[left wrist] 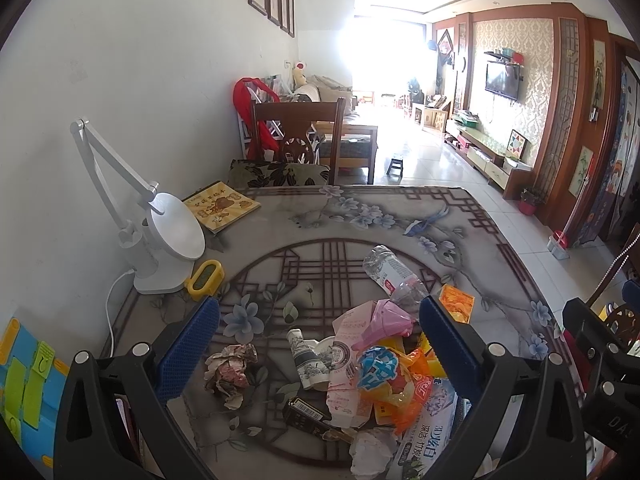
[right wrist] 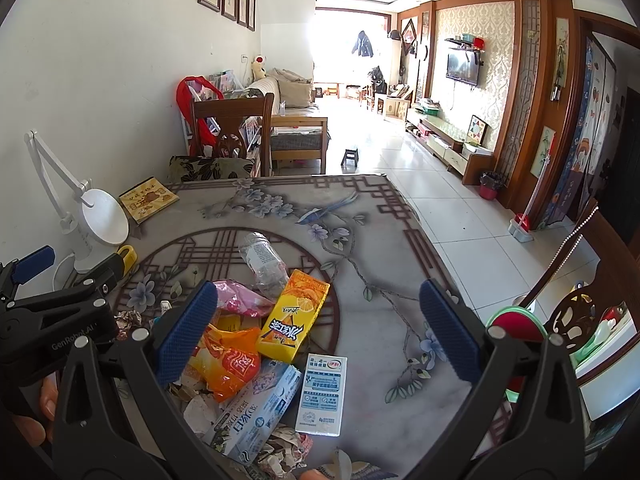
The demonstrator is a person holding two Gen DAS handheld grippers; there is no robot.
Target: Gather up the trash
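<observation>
While both claws hang wide open and empty, the left claw [left wrist: 320, 324] and right claw [right wrist: 320, 312] look down on the trash pile [left wrist: 372, 364] at the counter's [right wrist: 360, 216] near edge. Wrappers look light, soft and slippery; the yellow drink carton [right wrist: 292, 316] seems stiffer, best pinched across its flat sides

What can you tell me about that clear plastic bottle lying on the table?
The plastic bottle is clear, crumpled and looks empty, with a white printed label round its middle. It lies on its side on the patterned table, at the far edge of the trash pile, one end against the yellow drink carton. Neither gripper touches it.
</observation>
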